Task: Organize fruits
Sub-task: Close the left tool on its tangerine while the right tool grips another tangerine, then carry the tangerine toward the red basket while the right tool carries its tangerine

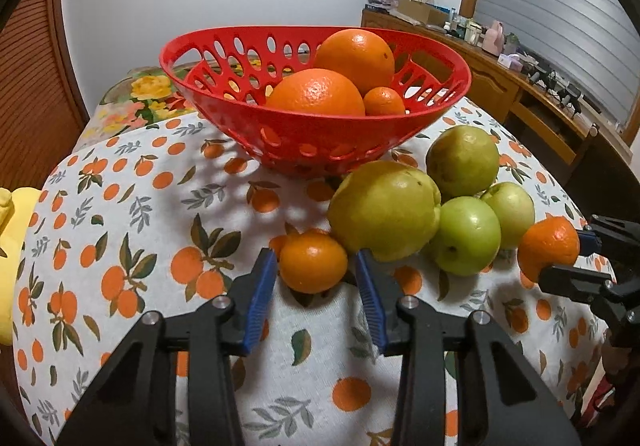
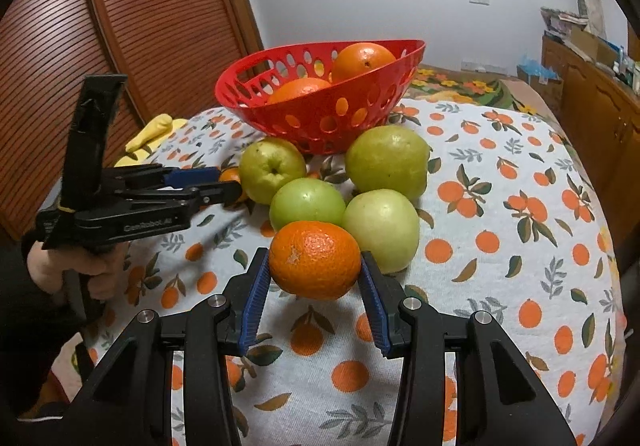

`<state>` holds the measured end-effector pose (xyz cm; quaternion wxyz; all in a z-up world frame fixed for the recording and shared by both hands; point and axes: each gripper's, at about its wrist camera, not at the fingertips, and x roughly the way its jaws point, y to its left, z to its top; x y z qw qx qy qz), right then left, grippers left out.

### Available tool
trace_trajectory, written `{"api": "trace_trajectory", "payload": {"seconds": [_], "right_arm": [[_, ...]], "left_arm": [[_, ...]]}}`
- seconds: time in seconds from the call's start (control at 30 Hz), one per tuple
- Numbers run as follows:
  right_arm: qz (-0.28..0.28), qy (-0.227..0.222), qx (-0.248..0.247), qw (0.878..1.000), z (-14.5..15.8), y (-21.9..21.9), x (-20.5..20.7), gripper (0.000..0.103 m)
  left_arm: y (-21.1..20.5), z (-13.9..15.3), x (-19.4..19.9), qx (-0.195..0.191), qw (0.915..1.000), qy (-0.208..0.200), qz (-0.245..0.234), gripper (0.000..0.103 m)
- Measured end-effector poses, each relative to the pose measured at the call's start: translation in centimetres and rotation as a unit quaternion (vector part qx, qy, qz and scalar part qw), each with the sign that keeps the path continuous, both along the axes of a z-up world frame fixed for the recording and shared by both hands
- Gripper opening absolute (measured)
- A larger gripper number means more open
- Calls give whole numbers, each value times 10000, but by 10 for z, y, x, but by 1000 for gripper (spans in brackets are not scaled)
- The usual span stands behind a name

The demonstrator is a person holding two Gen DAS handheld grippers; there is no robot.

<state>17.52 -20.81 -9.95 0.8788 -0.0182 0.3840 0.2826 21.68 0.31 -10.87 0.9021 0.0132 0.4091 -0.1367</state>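
Note:
A red perforated basket [image 1: 436, 98] [image 2: 360, 86] stands at the back of the table and holds two big oranges [image 1: 316, 92] and a small mandarin [image 1: 384, 102]. Several green fruits [image 1: 384, 210] [image 2: 386, 162] lie in front of it. My left gripper [image 1: 316, 266] is open, its fingers either side of a small mandarin [image 1: 313, 262] on the cloth. My right gripper [image 2: 314, 270] is shut on another mandarin [image 2: 315, 259] [image 1: 548, 246], with the blue pads touching both its sides.
The table wears a cloth [image 1: 160, 230] printed with oranges. A yellow object [image 1: 10, 242] [image 2: 152, 132] lies at the left edge. A wooden sideboard [image 1: 520, 86] with clutter runs along the right wall. A slatted wooden door [image 2: 120, 26] stands left.

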Motion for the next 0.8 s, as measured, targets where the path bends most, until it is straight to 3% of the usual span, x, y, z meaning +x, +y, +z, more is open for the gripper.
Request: {"api": "trace_trajectory", "payload": {"seconds": [0.47, 0.8], "right_arm": [[65, -13, 74, 10000, 0, -1, -5, 44], [126, -65, 92, 9999, 2, 0, -3, 44]], "left_arm": [[-3, -7, 3, 199, 9998, 0, -71, 35], [0, 5, -11, 56, 9999, -146, 12, 35]]}}
